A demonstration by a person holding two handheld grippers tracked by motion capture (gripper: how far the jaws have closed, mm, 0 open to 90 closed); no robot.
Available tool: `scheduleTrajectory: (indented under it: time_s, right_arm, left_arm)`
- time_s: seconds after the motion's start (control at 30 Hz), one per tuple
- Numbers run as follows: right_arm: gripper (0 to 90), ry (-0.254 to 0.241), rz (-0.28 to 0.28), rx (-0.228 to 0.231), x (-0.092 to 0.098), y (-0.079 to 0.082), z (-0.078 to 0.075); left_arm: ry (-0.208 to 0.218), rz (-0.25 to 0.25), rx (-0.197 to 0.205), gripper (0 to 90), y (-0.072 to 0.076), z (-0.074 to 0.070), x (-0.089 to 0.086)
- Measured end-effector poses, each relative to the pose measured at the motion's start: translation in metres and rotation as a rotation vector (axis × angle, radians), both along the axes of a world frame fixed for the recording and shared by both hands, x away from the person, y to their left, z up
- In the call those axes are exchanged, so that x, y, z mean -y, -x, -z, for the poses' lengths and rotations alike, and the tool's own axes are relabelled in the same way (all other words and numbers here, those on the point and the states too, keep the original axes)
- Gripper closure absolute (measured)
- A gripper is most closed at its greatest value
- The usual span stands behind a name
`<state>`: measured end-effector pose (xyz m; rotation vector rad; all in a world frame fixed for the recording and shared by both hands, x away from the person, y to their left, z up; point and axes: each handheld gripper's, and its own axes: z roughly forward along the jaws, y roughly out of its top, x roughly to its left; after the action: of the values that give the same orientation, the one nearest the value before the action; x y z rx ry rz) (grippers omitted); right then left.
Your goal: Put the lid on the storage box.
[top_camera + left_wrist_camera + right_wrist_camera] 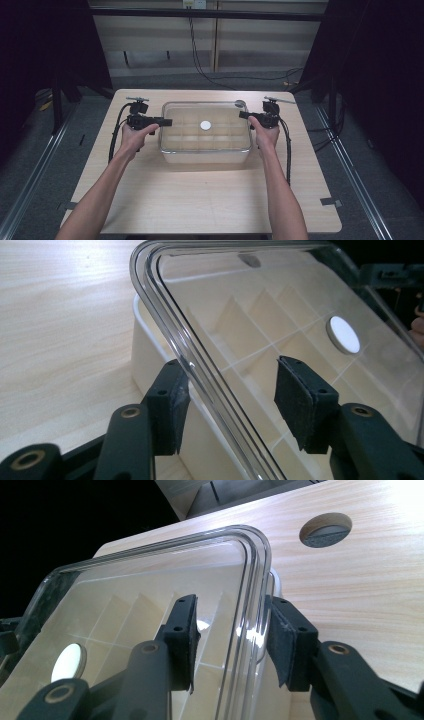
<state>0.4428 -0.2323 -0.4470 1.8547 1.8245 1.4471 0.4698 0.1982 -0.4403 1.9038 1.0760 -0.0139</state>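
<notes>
With both forearms stretched forward, I hold my left gripper (167, 121) and right gripper (242, 115) level, jaws parted astride opposite rims of the clear lid (220, 112) over the box (205, 152) mid-table (200, 200).

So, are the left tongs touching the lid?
Cannot tell. Left gripper view: the lid runs between the left tongs, its rim close beside one pad; neither contact nor gap shows plainly.

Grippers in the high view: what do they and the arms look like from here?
Both the left gripper and right gripper are black, with a black cable trailing from each. Their fingers are black bars with round brass-coloured rivets, tipped with dark textured pads. The forearms are bare, no sleeves visible.
</notes>
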Motion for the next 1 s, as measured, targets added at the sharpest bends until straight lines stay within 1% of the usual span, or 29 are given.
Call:
scheduleTrajectory:
  time_s: [0.03, 0.07, 0.13, 0.17, 0.23, 0.33, 0.4, 0.5, 0.57, 0.63, 0.67, 0.7, 0.77, 0.87, 0.9, 0.97, 1.0]
  right_arm:
    - [58.2, 0.005, 0.002, 0.0, 0.0, 0.001, 0.0]
    - [57.8, 0.012, 0.005, -0.001, 0.0, 0.001, 0.0]
    - [55.8, 0.047, 0.005, -0.01, -0.001, 0.003, 0.001]
    - [55.5, 0.062, 0.003, -0.017, -0.001, 0.003, 0.002]
    - [55.5, 0.054, 0.008, -0.023, -0.001, 0.003, 0.006]
    - [55.4, 0.045, 0.018, -0.03, -0.002, 0.002, 0.008]
    - [55.1, 0.051, 0.018, -0.035, -0.003, 0.001, 0.007]
    - [54.7, 0.068, 0.015, -0.039, -0.004, 0.0, 0.006]
    - [53.4, 0.079, 0.02, -0.036, -0.006, 0.001, 0.006]
    - [51.1, 0.108, 0.02, -0.024, -0.008, 0.002, 0.005]
    - [50.2, 0.121, 0.023, -0.024, -0.01, 0.003, 0.005]
    - [50.0, 0.126, 0.022, -0.022, -0.01, 0.004, 0.004]
    - [50.2, 0.121, 0.018, -0.022, -0.01, 0.005, 0.005]
    - [50.3, 0.122, 0.019, -0.025, -0.01, 0.007, 0.004]
    - [50.3, 0.123, 0.019, -0.026, -0.01, 0.008, 0.004]
    - [50.2, 0.13, 0.015, -0.024, -0.01, 0.01, 0.004]
    - [50.2, 0.13, 0.011, -0.024, -0.01, 0.01, 0.004]
  left_arm:
    - [-0.011, 0.0, -0.005, 46.3, 0.0, 0.001, 0.001]
    - [-0.038, 0.001, 0.004, 47.4, 0.001, 0.001, 0.002]
    - [-0.063, 0.001, 0.004, 45.5, 0.002, 0.003, 0.003]
    - [-0.058, 0.0, -0.003, 45.4, 0.002, 0.004, 0.003]
    - [-0.055, -0.005, -0.009, 45.5, 0.002, 0.006, 0.002]
    - [-0.049, -0.002, -0.007, 45.6, 0.001, 0.006, 0.001]
    - [-0.048, -0.002, -0.009, 45.6, 0.001, 0.006, 0.001]
    - [-0.046, 0.0, -0.009, 45.7, 0.001, 0.006, 0.001]
    - [-0.033, -0.002, -0.006, 45.7, 0.002, 0.008, 0.0]
    - [-0.03, 0.002, -0.001, 45.8, 0.004, 0.009, -0.001]
    - [-0.022, 0.0, -0.006, 45.6, 0.005, 0.009, -0.001]
    - [-0.019, 0.0, 0.0, 45.6, 0.006, 0.009, -0.001]
    - [-0.027, 0.004, 0.004, 45.2, 0.007, 0.009, -0.001]
    - [-0.026, 0.003, 0.003, 45.1, 0.01, 0.009, -0.001]
    - [-0.032, 0.007, 0.004, 45.1, 0.011, 0.009, -0.001]
    - [-0.028, 0.014, 0.0, 45.2, 0.013, 0.009, -0.002]
    - [-0.032, 0.02, 0.0, 45.3, 0.014, 0.009, -0.003]
